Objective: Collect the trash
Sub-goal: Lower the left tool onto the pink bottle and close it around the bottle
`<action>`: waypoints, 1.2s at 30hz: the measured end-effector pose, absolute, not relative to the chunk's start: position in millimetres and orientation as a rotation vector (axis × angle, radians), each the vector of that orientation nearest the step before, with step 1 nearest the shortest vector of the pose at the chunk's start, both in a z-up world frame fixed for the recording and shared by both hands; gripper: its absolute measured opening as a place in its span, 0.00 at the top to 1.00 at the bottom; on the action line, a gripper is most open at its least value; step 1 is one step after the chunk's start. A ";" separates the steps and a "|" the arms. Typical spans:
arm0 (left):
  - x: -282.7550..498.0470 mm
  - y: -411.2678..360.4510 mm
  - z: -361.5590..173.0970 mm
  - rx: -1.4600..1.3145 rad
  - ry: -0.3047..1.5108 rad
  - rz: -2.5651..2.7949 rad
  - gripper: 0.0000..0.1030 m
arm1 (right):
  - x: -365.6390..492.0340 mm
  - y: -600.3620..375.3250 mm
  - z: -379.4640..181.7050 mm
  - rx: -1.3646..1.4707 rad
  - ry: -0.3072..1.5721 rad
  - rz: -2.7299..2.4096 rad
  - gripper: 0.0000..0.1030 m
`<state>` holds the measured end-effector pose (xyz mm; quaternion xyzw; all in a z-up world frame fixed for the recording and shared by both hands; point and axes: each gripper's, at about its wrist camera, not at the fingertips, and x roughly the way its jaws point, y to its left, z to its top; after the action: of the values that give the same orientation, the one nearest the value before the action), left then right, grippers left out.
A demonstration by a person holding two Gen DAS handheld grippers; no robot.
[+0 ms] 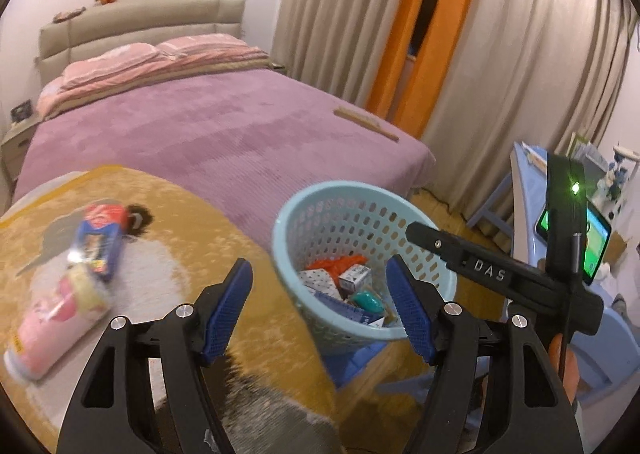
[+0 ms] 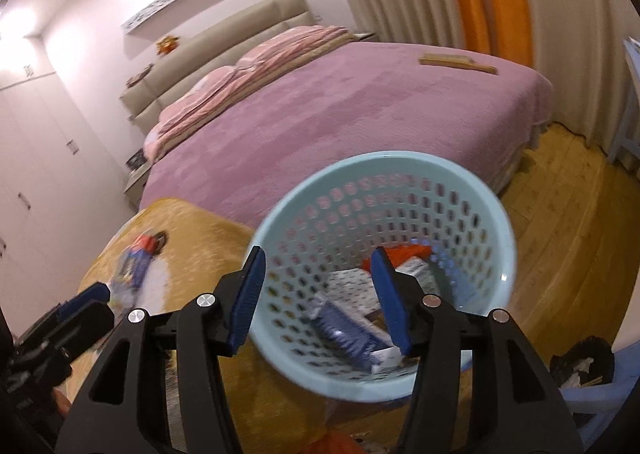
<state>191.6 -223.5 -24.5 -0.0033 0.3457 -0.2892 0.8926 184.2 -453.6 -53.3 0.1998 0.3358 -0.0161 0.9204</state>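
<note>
Both grippers, left (image 1: 320, 310) and right (image 2: 320, 302), gape empty; blue snack packet (image 1: 100, 250) lies lengthwise left of the pale-blue perforated plastic basket (image 1: 304, 210), nearer the left one.

Only legible text: white letters "DAS" on the black arm of the right claw (image 1: 416, 232), seen from left wrist view.

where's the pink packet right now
In the left wrist view, the pink plastic packet lies at the far left on the yellow patterned blanket, just below the blue and red packet.
</note>
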 end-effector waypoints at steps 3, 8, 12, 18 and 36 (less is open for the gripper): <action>185.8 -201.5 -18.0 -0.013 0.696 -0.574 0.34 | 182.5 -432.6 -45.2 0.381 0.682 0.005 0.50; 184.3 -162.2 -12.1 -0.001 0.677 -0.509 0.34 | 180.4 -395.7 -31.4 0.322 0.669 0.069 0.50; 192.3 -119.6 -10.8 -0.025 0.678 -0.443 0.34 | 183.3 -366.6 -23.1 0.274 0.666 0.118 0.50; 205.6 -62.8 -18.2 -0.037 0.722 -0.353 0.33 | 191.3 -321.1 -18.3 0.203 0.678 0.176 0.50; 251.6 -37.2 -89.7 0.159 0.895 -0.406 0.17 | 240.8 -240.9 -27.3 0.138 0.759 0.304 0.50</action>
<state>251.6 -37.2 -89.7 0.0761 0.4293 -0.1945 0.8787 240.8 -240.9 -27.3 0.0673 0.3688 0.1478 0.9152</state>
